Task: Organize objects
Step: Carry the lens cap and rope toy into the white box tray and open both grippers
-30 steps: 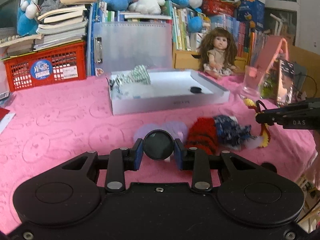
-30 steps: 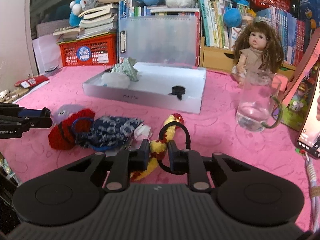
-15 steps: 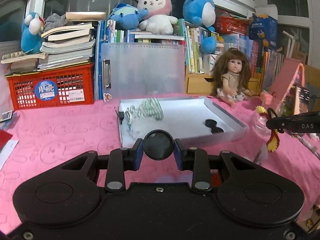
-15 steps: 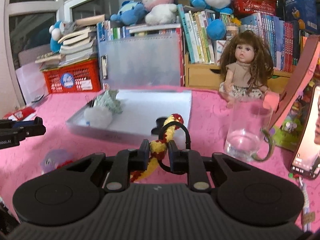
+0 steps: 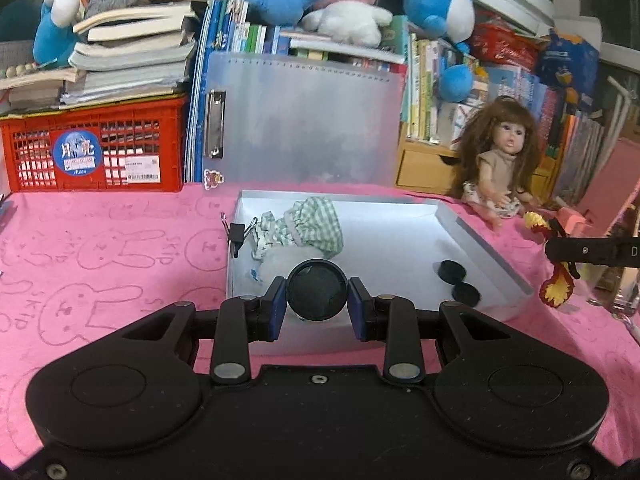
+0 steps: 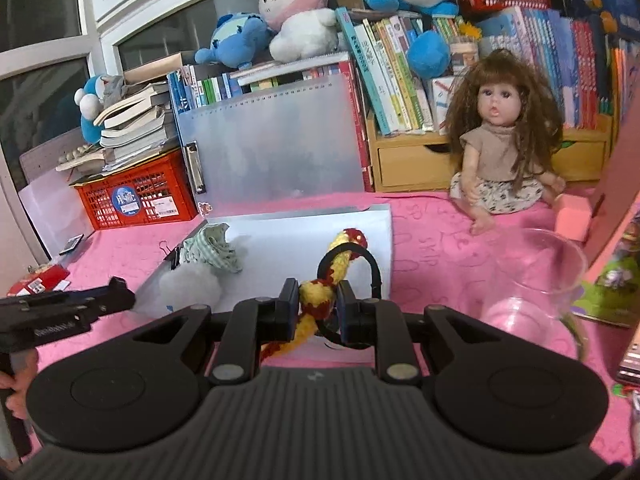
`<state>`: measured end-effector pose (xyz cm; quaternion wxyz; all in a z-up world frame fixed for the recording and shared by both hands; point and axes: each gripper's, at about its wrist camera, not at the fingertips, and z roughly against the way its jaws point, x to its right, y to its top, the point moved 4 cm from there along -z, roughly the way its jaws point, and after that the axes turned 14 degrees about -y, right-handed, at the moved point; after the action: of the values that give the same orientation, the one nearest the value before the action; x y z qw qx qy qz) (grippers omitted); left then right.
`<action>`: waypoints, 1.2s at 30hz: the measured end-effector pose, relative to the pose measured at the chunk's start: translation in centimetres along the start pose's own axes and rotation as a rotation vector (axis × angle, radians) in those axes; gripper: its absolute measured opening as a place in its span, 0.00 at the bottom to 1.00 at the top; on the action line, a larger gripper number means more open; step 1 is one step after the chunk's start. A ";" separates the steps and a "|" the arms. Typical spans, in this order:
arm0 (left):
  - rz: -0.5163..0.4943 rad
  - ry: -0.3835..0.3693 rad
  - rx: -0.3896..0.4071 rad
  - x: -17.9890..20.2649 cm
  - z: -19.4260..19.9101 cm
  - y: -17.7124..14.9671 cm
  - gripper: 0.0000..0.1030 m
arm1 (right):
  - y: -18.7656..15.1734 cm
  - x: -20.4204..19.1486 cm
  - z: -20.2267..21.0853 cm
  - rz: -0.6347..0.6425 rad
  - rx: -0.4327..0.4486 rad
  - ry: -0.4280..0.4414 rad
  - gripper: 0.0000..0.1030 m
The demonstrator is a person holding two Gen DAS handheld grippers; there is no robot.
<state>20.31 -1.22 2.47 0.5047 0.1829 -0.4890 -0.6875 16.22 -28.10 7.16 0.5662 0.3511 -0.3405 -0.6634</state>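
Both grippers have moved from the pink cloth's front edge up to the white tray [image 5: 486, 246]. Left gripper [image 5: 317, 305] clamps a black round disc [image 5: 317, 295] over its near wall; right gripper [image 6: 318, 307] pinches a red-yellow knitted cord [image 6: 320, 295] above it.

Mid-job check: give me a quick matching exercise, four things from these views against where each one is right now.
Things:
1. round black disc
2. red-and-yellow knitted cord
3. green checked cloth pouch
4. long-haired brown doll

Places:
A. seated on the pink cloth by the wooden drawers
B. clamped in the left tool
C. lying in the white tray
D. clamped in the right tool

Pairs: 1-B, 2-D, 3-C, 4-A
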 end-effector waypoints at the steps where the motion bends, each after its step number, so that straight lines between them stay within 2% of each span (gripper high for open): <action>1: 0.008 0.002 -0.008 -0.2 -0.5 0.0 0.30 | 0.1 -0.1 -0.6 -0.007 -0.014 0.000 0.23; 9: 0.027 0.021 -0.059 -1.0 -3.6 -0.4 0.30 | -0.1 0.1 -6.0 -0.077 -0.149 -0.017 0.23; 13: 0.041 0.034 -0.082 -1.6 -4.7 -0.8 0.30 | -0.7 0.2 -8.1 -0.078 -0.190 -0.046 0.23; 21: 0.044 0.050 -0.110 -2.3 -6.4 -1.0 0.30 | -1.0 -0.7 -10.7 -0.036 -0.222 -0.090 0.23; 30: 0.064 0.055 -0.136 -2.9 -8.0 -0.7 0.30 | -0.7 -1.4 -12.4 -0.052 -0.227 -0.082 0.23; 36: 0.041 0.068 -0.153 -3.7 -8.8 -0.3 0.30 | -0.1 -1.9 -13.7 -0.061 -0.218 -0.080 0.23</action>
<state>28.33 -2.31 -2.67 0.5476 0.1566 -0.4212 -0.7058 28.02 -26.98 0.05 0.5666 0.2708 -0.2779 -0.7269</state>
